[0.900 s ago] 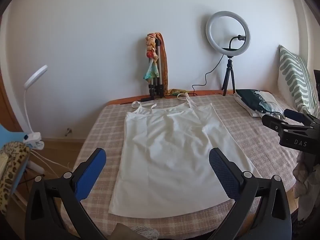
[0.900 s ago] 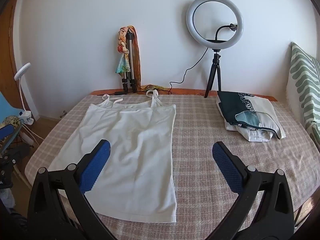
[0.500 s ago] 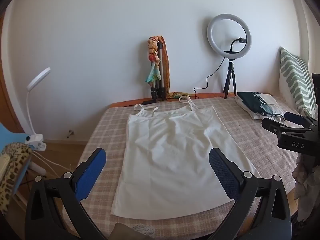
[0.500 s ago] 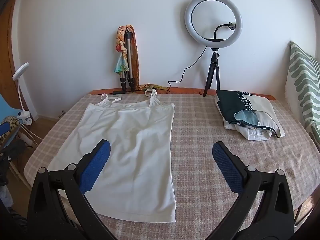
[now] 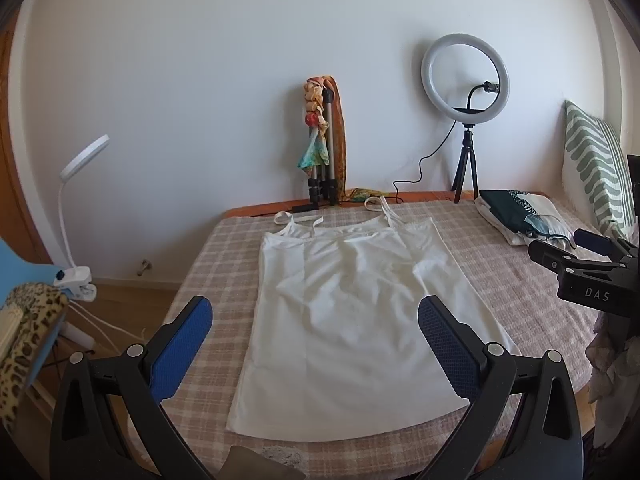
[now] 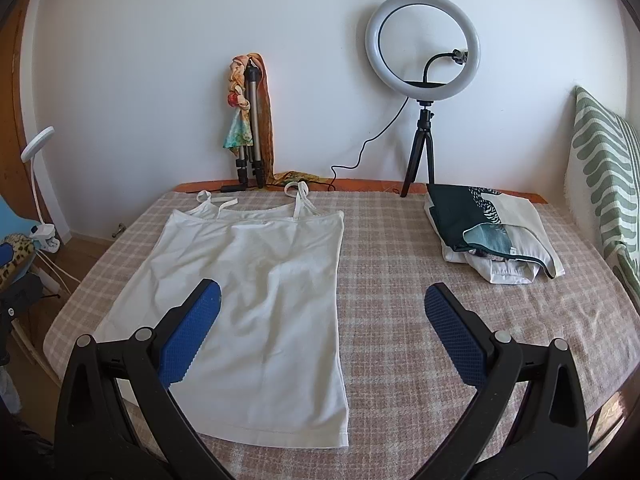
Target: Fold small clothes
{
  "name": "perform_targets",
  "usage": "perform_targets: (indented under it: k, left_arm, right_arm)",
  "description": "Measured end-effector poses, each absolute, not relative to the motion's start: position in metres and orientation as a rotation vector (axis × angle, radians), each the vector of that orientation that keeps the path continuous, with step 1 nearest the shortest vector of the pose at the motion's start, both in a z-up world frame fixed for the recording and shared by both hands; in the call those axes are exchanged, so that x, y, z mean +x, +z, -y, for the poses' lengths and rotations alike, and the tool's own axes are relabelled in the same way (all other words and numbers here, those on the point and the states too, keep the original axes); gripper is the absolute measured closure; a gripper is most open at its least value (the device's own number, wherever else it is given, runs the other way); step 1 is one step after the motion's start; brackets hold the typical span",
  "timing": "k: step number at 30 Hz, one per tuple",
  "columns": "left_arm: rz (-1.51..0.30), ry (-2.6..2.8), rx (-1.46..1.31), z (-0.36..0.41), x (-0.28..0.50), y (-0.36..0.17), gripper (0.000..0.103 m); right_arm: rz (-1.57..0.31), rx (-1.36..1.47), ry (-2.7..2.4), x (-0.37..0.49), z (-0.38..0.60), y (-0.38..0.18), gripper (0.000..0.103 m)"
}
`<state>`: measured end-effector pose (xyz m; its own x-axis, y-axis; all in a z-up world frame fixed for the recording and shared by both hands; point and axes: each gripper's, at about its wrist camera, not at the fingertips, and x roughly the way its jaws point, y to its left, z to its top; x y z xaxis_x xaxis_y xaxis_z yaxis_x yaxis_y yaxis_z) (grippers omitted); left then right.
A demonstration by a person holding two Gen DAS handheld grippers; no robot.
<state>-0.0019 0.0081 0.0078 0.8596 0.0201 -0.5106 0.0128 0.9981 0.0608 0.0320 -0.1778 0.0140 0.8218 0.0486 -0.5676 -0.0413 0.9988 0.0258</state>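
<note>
One white camisole [image 5: 352, 312] lies flat — two tools, left tool [image 5: 316, 320] and right tool [image 6: 322, 304], apparently empty.

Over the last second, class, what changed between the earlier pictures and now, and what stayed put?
Only the viewpoints drifted slightly. The left gripper and right gripper remain open, holding nothing. The white camisole stays flat and unfolded on the checked cover, beside the folded pile.
</note>
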Motion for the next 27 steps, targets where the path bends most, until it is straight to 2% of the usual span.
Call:
perform_targets:
  k: [27]
  left_arm:
    - [-0.544,-0.01,0.039,-0.0066,0.0001,0.0059,0.001]
  right_arm:
    - [-0.589,0.037,0.036,0.0309,0.1815,0.0168,0.0]
